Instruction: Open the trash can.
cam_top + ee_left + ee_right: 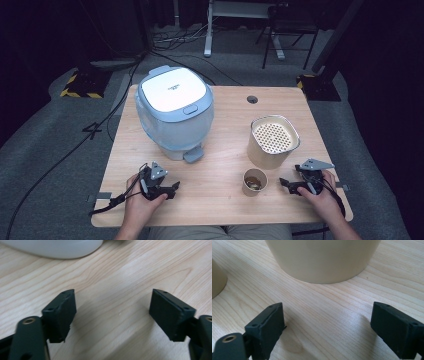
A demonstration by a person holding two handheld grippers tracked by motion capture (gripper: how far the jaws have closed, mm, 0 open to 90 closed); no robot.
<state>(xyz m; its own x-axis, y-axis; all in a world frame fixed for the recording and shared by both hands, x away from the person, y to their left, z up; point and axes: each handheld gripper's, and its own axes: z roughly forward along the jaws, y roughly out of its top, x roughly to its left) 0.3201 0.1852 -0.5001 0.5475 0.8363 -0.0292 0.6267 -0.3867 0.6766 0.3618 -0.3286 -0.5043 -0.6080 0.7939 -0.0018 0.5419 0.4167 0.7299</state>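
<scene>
At the bench's (pixel 220 200) near edge both tools rest spread and empty, left tool (pixel 175 188) by the bin (pixel 175 112), right tool (pixel 283 183) just right of the small paper cup (pixel 255 182). Cup looks light, thin-walled, crushable, with contents inside; best pinched gently at mid-wall, kept upright. Tall perforated-lid container (pixel 272 141) stands just behind it.

My wooden table (pixel 220 200) sits in a bright pool of overhead light, while the floor and room around it fall off into near black. The white lid of the rice cooker (pixel 173 90) glares, washing out its lettering. The high view is soft and grainy. In my gripper views the near jaws blur slightly, casting soft shadows on sharp wood grain.
</scene>
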